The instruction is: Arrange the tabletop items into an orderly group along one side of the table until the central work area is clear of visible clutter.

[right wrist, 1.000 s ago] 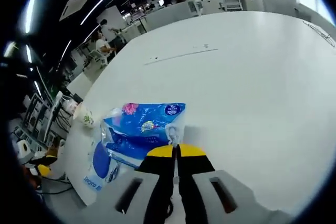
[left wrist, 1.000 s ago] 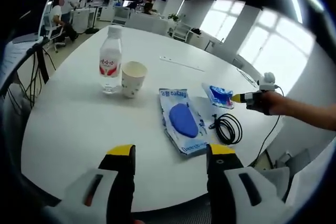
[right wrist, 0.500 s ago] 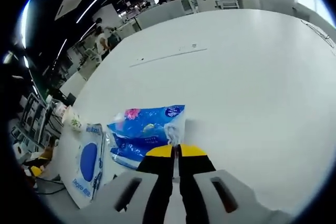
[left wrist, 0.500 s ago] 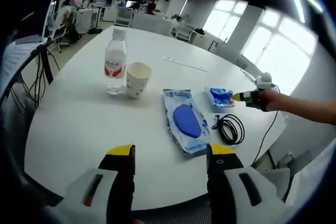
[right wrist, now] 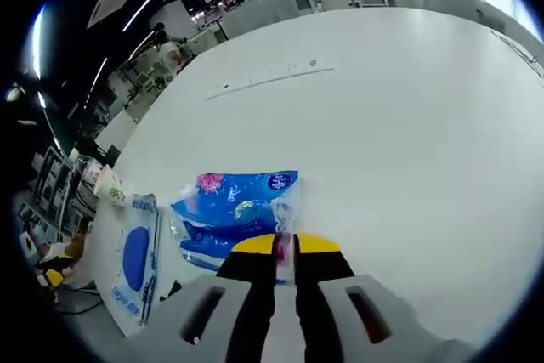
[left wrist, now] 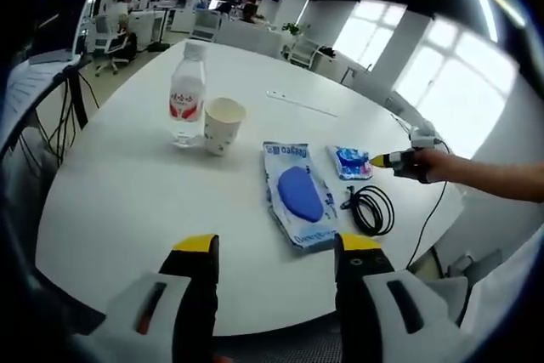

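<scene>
Crinkly blue tissue pack (right wrist: 235, 215) pinched in right gripper (right wrist: 285, 245) jaws, left gripper (left wrist: 276, 248) jaws spread.

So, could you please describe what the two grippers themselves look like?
The left gripper has two broad black jaws with yellow tips, set on pale grey bodies with dark slots. The right gripper matches: black jaws, yellow tips, grey housing. The arm behind it in the left gripper view is bare, without a sleeve.

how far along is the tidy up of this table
Early on. The bottle and paper cup stand side by side near one edge, which looks done. In hand: the right gripper is shut on the edge of the small tissue pack. Left to group: the big wipes pack and the coiled cable. The left gripper hangs open over the table.
</scene>
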{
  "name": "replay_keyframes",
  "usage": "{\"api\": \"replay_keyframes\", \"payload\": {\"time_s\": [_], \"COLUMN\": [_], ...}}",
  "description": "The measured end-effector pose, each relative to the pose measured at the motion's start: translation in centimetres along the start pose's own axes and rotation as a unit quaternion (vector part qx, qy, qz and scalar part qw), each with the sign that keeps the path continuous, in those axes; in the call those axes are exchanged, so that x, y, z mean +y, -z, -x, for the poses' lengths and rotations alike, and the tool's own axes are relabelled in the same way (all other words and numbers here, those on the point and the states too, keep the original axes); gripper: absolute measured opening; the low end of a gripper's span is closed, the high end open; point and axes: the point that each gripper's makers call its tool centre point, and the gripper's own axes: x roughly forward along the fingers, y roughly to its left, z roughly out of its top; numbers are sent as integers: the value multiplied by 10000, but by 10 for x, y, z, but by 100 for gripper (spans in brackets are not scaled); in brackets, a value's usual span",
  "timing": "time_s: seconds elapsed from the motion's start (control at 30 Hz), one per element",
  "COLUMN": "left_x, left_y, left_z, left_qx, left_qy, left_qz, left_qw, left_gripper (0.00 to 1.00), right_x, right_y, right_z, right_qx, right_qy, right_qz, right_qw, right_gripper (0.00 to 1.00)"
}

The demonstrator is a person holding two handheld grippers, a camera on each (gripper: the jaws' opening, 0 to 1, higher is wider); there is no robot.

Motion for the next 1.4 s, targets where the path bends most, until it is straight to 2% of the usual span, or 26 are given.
{"api": "replay_keyframes", "payload": {"time_s": [0.83,1.17,1.37,1.4], "left_x": [-10,-16,-18,-19], "left_y": [13,21,27,28], "left_z": [-8,-15,-21,-21], "left_qx": [57,201,300,315], "left_qy": [182,267,332,336], "left_qz": [262,219,224,207], "left_qw": [9995,9992,9987,9987], "left_gripper": [54,54,53,53], "right_x": [0,24,42,47], "right_y": [0,-5,-7,-8], "right_z": [13,14,13,12], "right_qx": [29,68,42,62], "right_qy": [46,-78,-196,-220], "right_qz": [238,792,942,1095], "right_qw": [9997,9968,9953,9937], "right_gripper": [8,10,11,11]}}
